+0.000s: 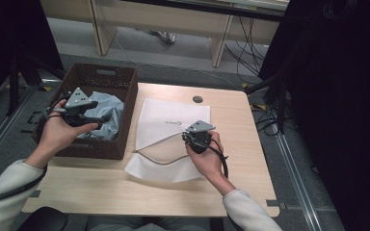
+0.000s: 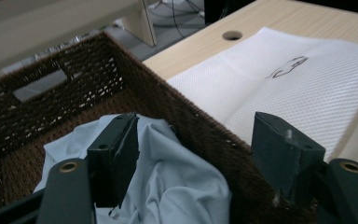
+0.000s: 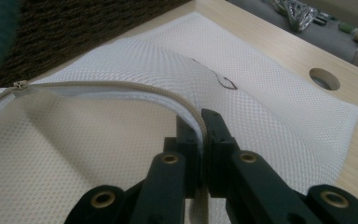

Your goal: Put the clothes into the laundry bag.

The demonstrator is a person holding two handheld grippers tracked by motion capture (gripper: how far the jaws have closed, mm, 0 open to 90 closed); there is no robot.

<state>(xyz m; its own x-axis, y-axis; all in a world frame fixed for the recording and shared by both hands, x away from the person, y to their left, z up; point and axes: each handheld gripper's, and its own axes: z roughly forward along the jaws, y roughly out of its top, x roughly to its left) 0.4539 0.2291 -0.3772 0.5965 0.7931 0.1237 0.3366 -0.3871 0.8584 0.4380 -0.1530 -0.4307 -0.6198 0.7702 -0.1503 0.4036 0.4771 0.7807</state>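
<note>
A white mesh laundry bag (image 1: 171, 120) lies flat on the wooden table (image 1: 125, 187), its zipper edge (image 3: 121, 86) lifted into an arch. My right gripper (image 1: 192, 138) is shut on that zipper edge, which runs between its jaws (image 3: 199, 125). A light blue garment (image 1: 107, 111) lies crumpled in a dark woven basket (image 1: 125, 96) at the table's left. My left gripper (image 1: 99, 118) hovers over the basket, open, one jaw above the garment (image 2: 168, 177) and the other past the basket's rim (image 2: 200, 126). It holds nothing.
A round cable hole (image 1: 197, 99) sits in the table near its far edge. Beyond the table stand a pale desk (image 1: 173, 21) and loose cables on the floor (image 1: 245, 53). Black curtains (image 1: 337, 96) close off the right side.
</note>
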